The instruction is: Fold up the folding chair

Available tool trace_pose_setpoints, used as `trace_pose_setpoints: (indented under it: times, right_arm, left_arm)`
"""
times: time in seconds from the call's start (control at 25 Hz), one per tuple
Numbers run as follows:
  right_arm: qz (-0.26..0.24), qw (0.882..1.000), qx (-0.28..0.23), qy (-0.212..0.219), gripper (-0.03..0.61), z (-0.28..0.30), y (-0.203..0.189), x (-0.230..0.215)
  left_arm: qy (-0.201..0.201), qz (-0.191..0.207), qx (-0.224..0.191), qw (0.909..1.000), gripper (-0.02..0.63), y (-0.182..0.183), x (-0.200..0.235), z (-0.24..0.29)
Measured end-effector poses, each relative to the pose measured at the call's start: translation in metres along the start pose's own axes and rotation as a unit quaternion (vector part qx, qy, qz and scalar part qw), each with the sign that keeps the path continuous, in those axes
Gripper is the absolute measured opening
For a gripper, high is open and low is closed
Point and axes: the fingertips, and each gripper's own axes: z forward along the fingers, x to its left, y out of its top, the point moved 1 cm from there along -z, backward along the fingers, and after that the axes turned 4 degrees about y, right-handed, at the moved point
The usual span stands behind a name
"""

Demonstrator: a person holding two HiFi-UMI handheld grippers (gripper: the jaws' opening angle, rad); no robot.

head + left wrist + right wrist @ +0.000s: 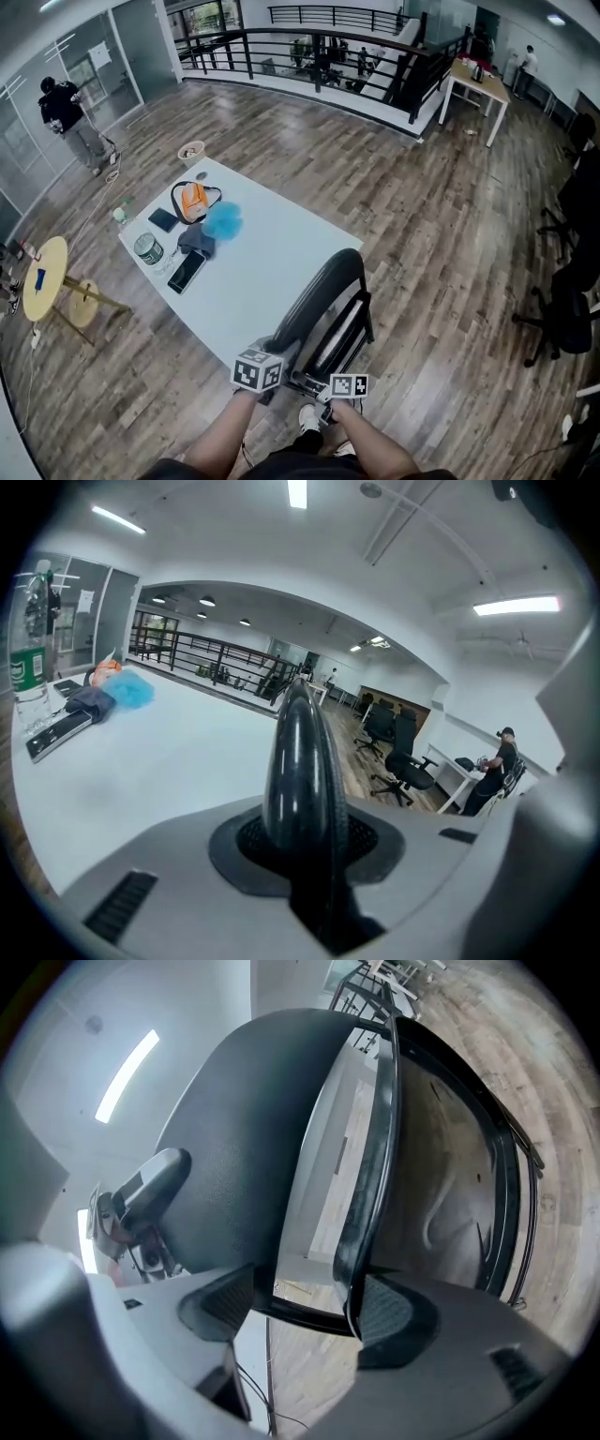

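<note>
The dark folding chair point(323, 300) stands folded nearly flat against the near edge of the white table point(272, 281). My left gripper point(272, 354) is shut on the backrest's glossy black rim point(302, 761), which stands upright between the pads of this gripper point(305, 850). My right gripper point(330, 381) holds the chair lower down. In the right gripper view its jaws point(305, 1302) stand wide around the grey backrest point(234, 1129) and the black seat rim point(375, 1166). Each pad lies against one of them, and a thin frame tube crosses the gap.
On the table lie an orange bag point(192, 202), a blue cloth point(225, 222), a phone point(186, 272) and a tin point(147, 248). A round yellow side table point(45, 277) stands at the left, office chairs point(567, 314) at the right. A person point(66, 117) stands far left.
</note>
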Motion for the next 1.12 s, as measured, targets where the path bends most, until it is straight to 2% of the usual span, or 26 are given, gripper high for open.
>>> trace_pose_setpoints:
  times: [0.2, 0.36, 0.8, 1.0, 1.12]
  right_arm:
    - [-0.002, 1.000, 0.013, 0.009, 0.344, 0.015, -0.001, 0.002]
    - [0.000, 1.000, 0.002, 0.008, 0.339, 0.020, 0.004, 0.000]
    - [-0.004, 1.000, -0.011, 0.011, 0.341, 0.030, 0.014, -0.002]
    - [-0.019, 1.000, -0.008, 0.017, 0.341, 0.028, 0.019, -0.001]
    - [-0.018, 0.999, -0.028, 0.020, 0.341, 0.024, 0.026, -0.001]
  left_arm:
    - [-0.005, -0.027, 0.000, 0.9996, 0.091, -0.005, 0.017, -0.005]
    - [0.011, 0.025, 0.001, 0.9996, 0.080, -0.003, 0.019, 0.001]
    - [-0.011, 0.052, -0.004, 0.9986, 0.081, 0.005, 0.024, 0.006]
    - [-0.005, 0.020, -0.031, 0.9993, 0.141, 0.012, 0.033, 0.003]
    - [-0.010, 0.005, -0.037, 0.9992, 0.178, 0.010, 0.038, -0.001]
